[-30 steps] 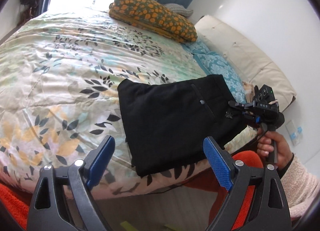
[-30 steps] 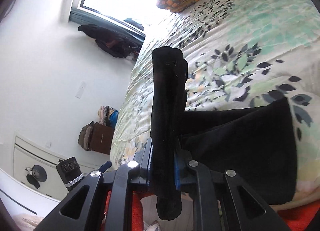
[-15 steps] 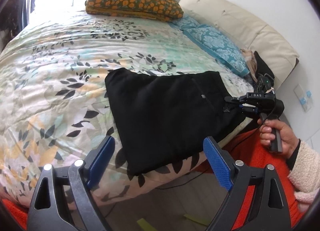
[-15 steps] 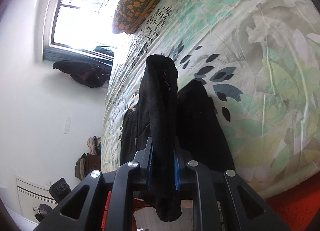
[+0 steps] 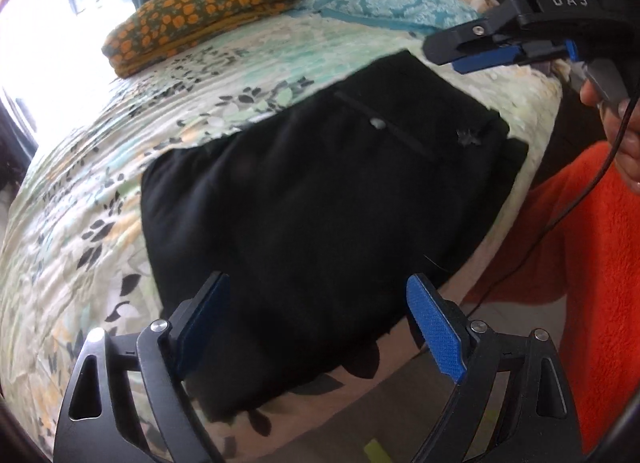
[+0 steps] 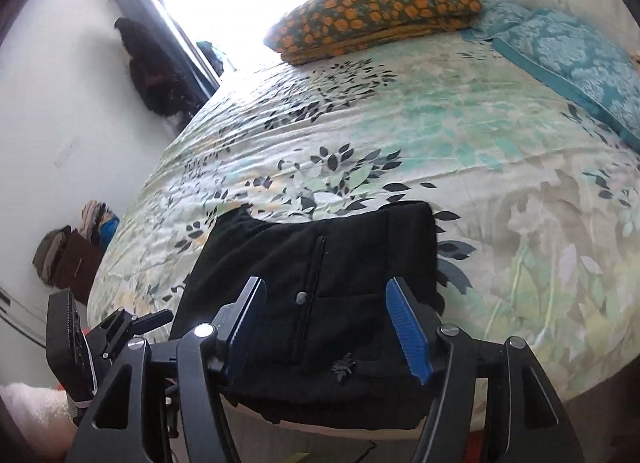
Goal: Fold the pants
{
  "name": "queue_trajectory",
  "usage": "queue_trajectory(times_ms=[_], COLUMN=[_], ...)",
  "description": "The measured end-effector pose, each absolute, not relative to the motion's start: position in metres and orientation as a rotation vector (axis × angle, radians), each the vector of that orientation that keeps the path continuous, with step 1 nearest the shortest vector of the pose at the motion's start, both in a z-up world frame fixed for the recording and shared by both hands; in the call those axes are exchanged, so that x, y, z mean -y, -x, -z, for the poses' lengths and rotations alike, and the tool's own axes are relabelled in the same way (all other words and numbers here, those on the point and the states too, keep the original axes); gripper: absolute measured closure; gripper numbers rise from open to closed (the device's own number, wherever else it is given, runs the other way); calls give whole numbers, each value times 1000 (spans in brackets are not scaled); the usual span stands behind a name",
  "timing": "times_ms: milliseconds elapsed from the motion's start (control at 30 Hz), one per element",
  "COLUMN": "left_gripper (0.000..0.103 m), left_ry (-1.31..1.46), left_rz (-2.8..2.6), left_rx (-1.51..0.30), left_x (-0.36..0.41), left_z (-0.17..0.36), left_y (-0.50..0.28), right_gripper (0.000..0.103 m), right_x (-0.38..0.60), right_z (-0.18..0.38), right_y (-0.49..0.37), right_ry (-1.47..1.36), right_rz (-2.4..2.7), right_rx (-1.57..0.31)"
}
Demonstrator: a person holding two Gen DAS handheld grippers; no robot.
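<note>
Several soft layers make the black pants (image 5: 320, 199) limp and thick; take them at an edge corner through all layers, or they'll slip apart. They lie folded in a rough rectangle at the near edge of the floral bedspread (image 6: 460, 135). Your left gripper (image 5: 316, 323) hovers wide, empty; your right gripper (image 6: 326, 323) is opening, pads off cloth.

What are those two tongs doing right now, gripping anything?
Left tongs: open wide, holding nothing, above the folded black fabric pants.
Right tongs: opening, nothing pinched; the pants lie on the floral bedspread.
</note>
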State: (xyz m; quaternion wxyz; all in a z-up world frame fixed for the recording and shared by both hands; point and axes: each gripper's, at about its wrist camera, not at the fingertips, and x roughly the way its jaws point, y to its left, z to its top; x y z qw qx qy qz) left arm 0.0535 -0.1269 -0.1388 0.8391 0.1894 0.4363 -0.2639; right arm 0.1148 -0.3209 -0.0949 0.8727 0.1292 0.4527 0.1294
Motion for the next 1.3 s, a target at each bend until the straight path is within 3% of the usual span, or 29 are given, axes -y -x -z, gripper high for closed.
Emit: queue_trajectory(times_ms=[67,100,167,300,433,533,667,800,900,967,1167,1300], left_gripper=[12,13,13,10,7,7,7,5,0,2,2,1], left_ry=[-508,-563,-590,-350,-166,-90,-106,-165,63,126,-58,-189], left_rz=[552,559,588,606,444,333,287,192,188,178,287,355], left_rx=[-931,-912,-905,-969,-930,-923,-970,-1104,-1181,-1190,-1031,-1054], left_x=[136,138,133,102,67,58,74,90,60,49,61,87], left_z=[152,153,145,109,78,71,94,154,179,174,116,128], left_y=[-37,-26,-13,-34,-104,-167,-223,-252,-263,-258,-178,-121], right_gripper=[44,53,54,54,52,41,41,41,39,40,40,29], right_x=[302,299,301,310,314,310,305,308,323,330,325,294], right_z=[133,156,178,159,115,95,108,155,182,180,137,133], right_y=[-120,-118,-104,-99,-112,-146,-192,-204,-192,-184,-149,-111], right_ry=[-198,-153,-130,-189,-219,-168,-142,-84,-108,-135,-172,-158], right_rz=[-265,-233,-212,-215,-231,-209,-198,-157,-108,-120,-138,-165], right_rx=[-1073,-1150,-1161,-1120,-1017,-971,-988,-1071,-1104,-1081,-1039,-1066])
